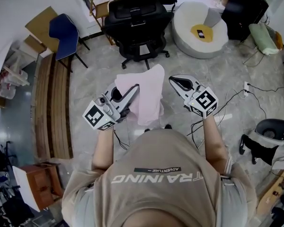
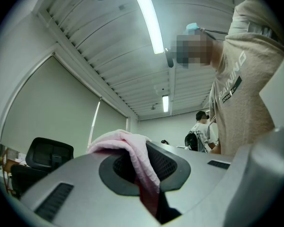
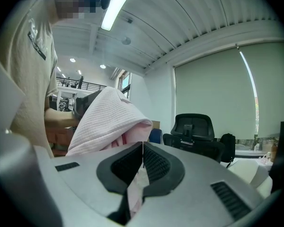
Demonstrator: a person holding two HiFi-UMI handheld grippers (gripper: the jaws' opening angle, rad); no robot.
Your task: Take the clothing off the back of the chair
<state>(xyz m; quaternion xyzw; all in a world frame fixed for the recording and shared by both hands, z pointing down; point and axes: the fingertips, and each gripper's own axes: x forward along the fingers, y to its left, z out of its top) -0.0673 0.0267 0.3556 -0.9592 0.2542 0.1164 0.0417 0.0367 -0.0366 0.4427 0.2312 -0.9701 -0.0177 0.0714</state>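
Observation:
A pink ribbed piece of clothing (image 1: 149,96) hangs in the air between my two grippers, in front of the black office chair (image 1: 137,22). My left gripper (image 1: 132,90) is shut on its left part. In the left gripper view the fabric (image 2: 132,150) drapes over the pads and down into the gap of that gripper (image 2: 143,151). My right gripper (image 1: 171,78) is at the cloth's upper right corner. In the right gripper view the tips of that gripper (image 3: 142,144) meet, pink fabric (image 3: 109,119) bulges just beyond them, and more shows in the slit between the pads.
A blue chair (image 1: 64,30) and a long wooden bench (image 1: 52,108) stand at the left. A white round seat (image 1: 201,30) lies behind on the right, with cables (image 1: 241,96) on the floor near it. Another person (image 2: 199,131) stands far off.

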